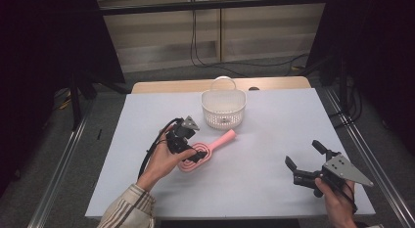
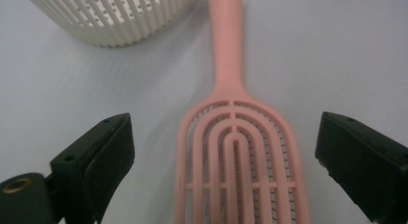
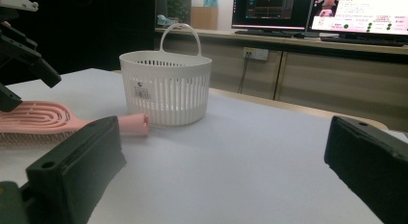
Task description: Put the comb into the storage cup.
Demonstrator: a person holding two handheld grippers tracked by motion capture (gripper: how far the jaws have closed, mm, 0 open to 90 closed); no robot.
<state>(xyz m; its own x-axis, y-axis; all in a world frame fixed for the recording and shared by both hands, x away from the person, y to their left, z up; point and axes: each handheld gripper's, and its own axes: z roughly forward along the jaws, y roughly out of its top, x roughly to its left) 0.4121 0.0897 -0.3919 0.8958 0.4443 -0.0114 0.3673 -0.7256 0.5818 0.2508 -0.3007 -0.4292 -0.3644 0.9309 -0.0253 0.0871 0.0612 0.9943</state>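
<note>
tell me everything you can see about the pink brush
The pink brush looks like smooth plastic: a vented oval head of nested arches with fine bristles beneath, and a straight round handle. It lies flat on the white table, bristles down, handle end toward the white basket but apart from it. The left tongs are open, one jaw on each side of the head, not yet gripping it.

high view overhead, gripper views low, perhaps sharing basket (image 3: 166,87)
</note>
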